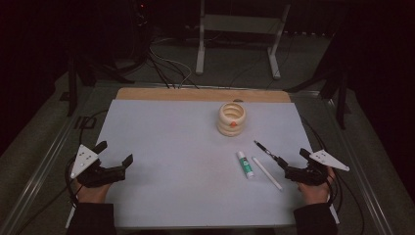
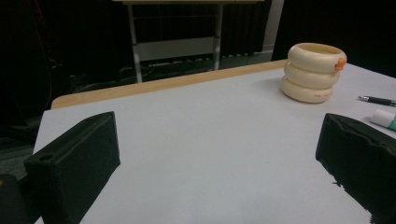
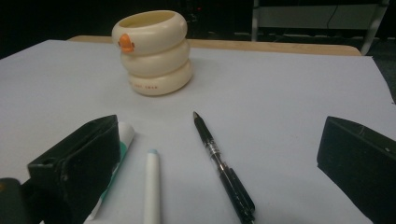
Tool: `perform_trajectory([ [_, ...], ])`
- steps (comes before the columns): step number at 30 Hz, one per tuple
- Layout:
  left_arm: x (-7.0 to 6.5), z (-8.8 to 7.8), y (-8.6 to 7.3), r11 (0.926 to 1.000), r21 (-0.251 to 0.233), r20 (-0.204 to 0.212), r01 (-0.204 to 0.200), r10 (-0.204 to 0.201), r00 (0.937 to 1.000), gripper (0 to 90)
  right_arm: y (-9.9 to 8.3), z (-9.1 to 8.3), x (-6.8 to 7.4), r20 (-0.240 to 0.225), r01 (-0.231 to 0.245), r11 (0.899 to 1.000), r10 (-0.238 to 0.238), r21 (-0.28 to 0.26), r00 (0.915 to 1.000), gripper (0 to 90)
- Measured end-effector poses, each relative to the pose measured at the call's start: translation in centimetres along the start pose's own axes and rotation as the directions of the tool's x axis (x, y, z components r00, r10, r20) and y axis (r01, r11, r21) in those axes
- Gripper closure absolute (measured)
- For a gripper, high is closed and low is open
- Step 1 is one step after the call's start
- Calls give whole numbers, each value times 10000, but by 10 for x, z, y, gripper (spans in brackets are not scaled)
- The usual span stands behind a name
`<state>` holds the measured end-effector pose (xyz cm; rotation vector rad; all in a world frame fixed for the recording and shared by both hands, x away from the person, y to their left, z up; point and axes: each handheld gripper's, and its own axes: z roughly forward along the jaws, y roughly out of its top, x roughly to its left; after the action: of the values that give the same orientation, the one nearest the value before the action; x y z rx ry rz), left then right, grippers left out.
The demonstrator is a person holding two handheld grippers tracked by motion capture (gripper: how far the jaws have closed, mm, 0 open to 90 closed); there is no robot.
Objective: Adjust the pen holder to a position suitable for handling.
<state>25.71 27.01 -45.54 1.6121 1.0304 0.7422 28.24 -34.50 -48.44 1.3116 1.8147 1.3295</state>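
Note:
A cream cup of three stacked rings with a small orange knob stands on the white sheet, right of centre. In front of it lie a white and green glue stick, a white pen and a black pen. My left gripper rests at the sheet's left edge, open, nothing between its jaws. My right gripper is open just right of the pens. In the right gripper view the black pen, white pen and glue stick lie between and ahead of the jaws, untouched.
A wooden table edge shows beyond the sheet. Cables and a white metal stand are on the dark floor behind. In the left gripper view the ringed cup stands far right, with bare sheet ahead of the jaws.

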Motion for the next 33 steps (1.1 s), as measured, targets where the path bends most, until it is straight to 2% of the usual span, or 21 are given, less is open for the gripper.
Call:
perform_trajectory([
  [2, 0, 0, -1, 10000, 6, 50, 37, -37, 10000, 1, 0, 0, 0, 24, 38, 10000, -38, 25, 10000, 0],
  [8, -5, 3, -1, 9992, 100, 87, -389, 389, 9992, 2, 0, 0, -1, 182, 64, 10000, -64, 7, 9998, 0],
  [11, -6, 4, -2, 9993, 113, 111, -343, 342, 9994, 2, 1, 1, -1, 235, 33, 10000, -34, 1, 9997, 0],
  [15, -8, 4, -2, 9983, 207, 13, -549, 549, 9985, 2, 3, -1, -3, 76, -234, 9997, 235, -63, 9997, 0],
  [20, -8, 4, -3, 9982, 169, -88, -575, 576, 9983, 1, 7, -2, -3, 77, -357, 9993, 357, -56, 9993, 0],
  [27, -6, 2, -5, 9989, 8, -388, -464, 464, 9982, 2, 20, 0, 8, 104, 30, 9998, -32, 182, 9999, 0],
  [30, -6, 2, -5, 9990, 7, -387, -448, 448, 9982, 2, 25, 3, 11, 1, 141, 9994, -141, 313, 9999, 0],
  [33, -6, 2, -5, 9989, 2, -413, -471, 471, 9980, 2, 30, 5, 13, -101, -12, 9994, 16, 345, 9999, 0],
])
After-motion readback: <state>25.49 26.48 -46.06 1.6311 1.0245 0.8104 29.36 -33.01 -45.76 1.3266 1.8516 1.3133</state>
